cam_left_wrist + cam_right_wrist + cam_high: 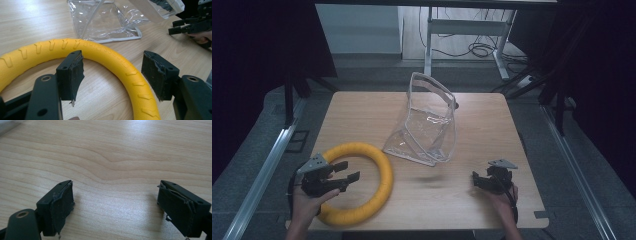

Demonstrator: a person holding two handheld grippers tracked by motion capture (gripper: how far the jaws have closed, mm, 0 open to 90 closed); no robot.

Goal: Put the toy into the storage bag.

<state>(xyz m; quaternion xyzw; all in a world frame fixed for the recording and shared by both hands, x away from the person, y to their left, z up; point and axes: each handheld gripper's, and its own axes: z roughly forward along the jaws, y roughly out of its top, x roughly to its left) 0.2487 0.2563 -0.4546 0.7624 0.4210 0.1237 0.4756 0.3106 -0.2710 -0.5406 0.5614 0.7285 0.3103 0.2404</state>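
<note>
Item: yellow foam ring (362,182), unpacked; clear plastic pouch (427,125) standing open at 12 o'clock of table (492,130)

Ring lies flat at 8 o'clock, ungrasped. Left gripper (346,172) hovers over the ring's hole, jaws spread, nothing between them. Right gripper (479,178) at 4 o'clock, jaws spread over bare wood. Judged progress: nothing done; gripping, lifting and bagging the ring remain

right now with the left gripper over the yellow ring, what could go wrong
The left gripper is open above the yellow ring, with only the ring's far side between the jaws; closing off-centre could let the foam slip out. The clear bag stands slumped close behind the ring, so lifting or swinging the ring might knock it over. The right gripper is open over bare table, well short of the bag, so nothing steadies it.
</note>
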